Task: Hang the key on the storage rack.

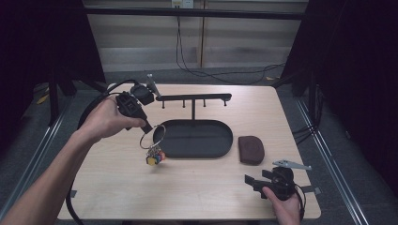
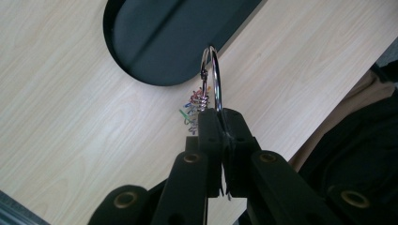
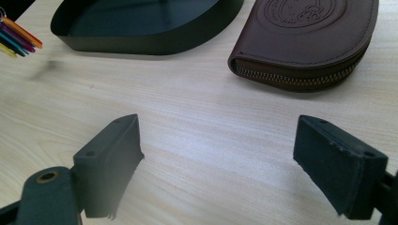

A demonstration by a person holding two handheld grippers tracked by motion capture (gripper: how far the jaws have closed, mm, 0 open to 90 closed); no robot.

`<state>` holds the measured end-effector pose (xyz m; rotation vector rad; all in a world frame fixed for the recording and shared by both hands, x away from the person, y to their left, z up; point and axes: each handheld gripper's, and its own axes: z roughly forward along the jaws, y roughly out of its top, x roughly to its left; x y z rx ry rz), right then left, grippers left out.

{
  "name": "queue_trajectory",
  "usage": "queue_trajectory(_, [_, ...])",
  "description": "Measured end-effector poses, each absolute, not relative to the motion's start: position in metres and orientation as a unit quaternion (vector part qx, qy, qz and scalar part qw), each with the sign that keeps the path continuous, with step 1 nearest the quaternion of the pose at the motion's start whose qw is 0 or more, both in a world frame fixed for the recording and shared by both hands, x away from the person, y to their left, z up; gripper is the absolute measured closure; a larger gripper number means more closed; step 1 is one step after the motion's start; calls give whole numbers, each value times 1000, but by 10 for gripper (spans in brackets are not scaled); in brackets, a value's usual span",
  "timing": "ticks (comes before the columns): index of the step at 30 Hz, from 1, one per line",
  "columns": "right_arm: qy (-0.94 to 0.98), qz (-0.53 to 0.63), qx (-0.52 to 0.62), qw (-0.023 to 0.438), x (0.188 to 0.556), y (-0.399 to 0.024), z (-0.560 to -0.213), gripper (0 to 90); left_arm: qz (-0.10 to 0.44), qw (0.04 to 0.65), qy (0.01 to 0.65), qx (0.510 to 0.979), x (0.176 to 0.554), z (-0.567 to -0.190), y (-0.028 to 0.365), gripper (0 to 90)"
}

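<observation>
Two grippers are seen at the table, one in each hand. The left gripper (image 1: 149, 127) is raised above the table's left half, and its jaws are clamped tight on a large metal ring (image 2: 212, 77); in the left gripper view the ring is pinched at its near edge and stands up edge-on from between the pads. From the ring a cluster of small coloured keys (image 1: 155, 157) is hung, dangling clear of the wooden table (image 1: 202, 187) just beside the left end of the black oval tray (image 1: 220, 151). In the high view the ring is seen at the jaw tips, overlapping the tray's left rim, with the keys directly below it. The right gripper (image 1: 248, 180) is held low near the table's front right corner, well apart from the ring; its jaws are spread wide with nothing between them, bare wood being seen in the gap in the right gripper view. Beyond those jaws a brown zipped pouch (image 3: 305, 42) is laid flat on the table, just to the right of the tray. Behind the tray a black rack with small pegs (image 1: 193, 98) is stood upright.
</observation>
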<state>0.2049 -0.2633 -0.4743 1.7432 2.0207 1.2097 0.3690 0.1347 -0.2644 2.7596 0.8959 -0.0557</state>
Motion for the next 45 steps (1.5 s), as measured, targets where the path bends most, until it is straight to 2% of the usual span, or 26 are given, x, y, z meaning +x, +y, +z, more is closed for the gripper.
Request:
queue_trajectory(19, [686, 413, 590, 103, 203, -263, -474, 157, -19, 110, 320, 941, 402, -251, 120, 879])
queue_trajectory(40, [688, 414, 587, 100, 203, -262, -474, 157, -18, 94, 356, 930, 448, -258, 115, 879])
queue_trajectory(45, [688, 414, 587, 98, 203, -262, -474, 157, -21, 97, 370, 924, 460, -271, 117, 879])
